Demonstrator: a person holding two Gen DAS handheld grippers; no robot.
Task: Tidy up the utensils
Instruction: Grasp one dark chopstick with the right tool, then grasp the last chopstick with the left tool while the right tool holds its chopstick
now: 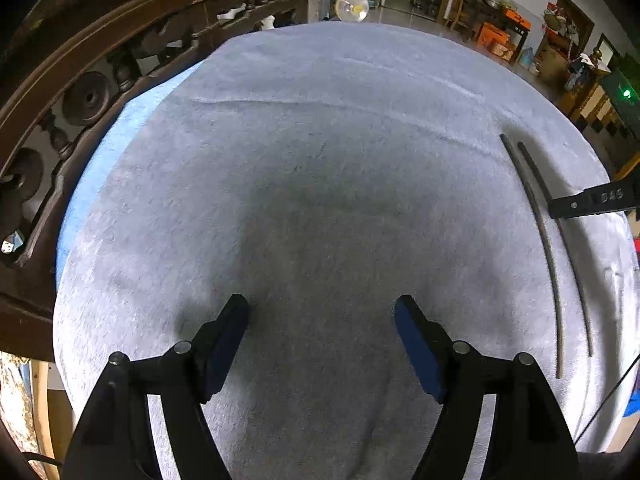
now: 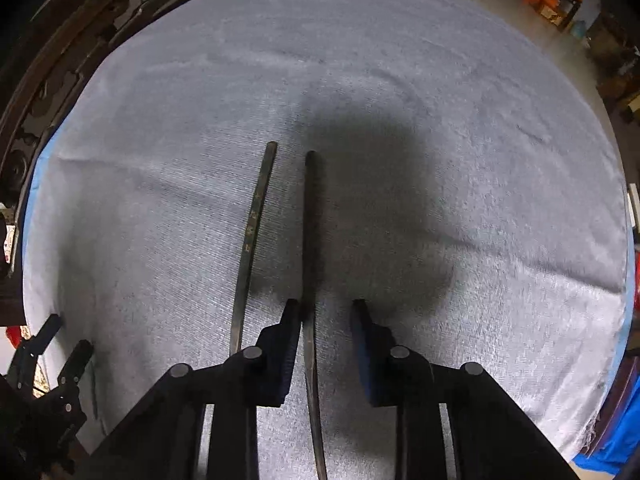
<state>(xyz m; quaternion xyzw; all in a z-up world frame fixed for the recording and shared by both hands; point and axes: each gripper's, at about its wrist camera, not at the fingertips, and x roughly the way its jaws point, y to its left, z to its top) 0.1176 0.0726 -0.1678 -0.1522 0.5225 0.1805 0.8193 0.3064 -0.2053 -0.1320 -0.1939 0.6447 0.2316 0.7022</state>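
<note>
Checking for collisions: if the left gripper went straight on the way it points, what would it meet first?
Probably just the bare grey cloth; nothing lies ahead of the left gripper. The chopsticks sit off to its right.

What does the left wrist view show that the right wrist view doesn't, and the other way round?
Only the left wrist view: the left gripper open over bare cloth, and a clear ball beyond the table's far edge.

Only the right wrist view: the right gripper straddling one chopstick, which lies against the left finger, with a gap to the other finger; the second chopstick lies outside, to the left.

Both: the grey cloth, both chopsticks side by side, and the carved wooden furniture.
</note>
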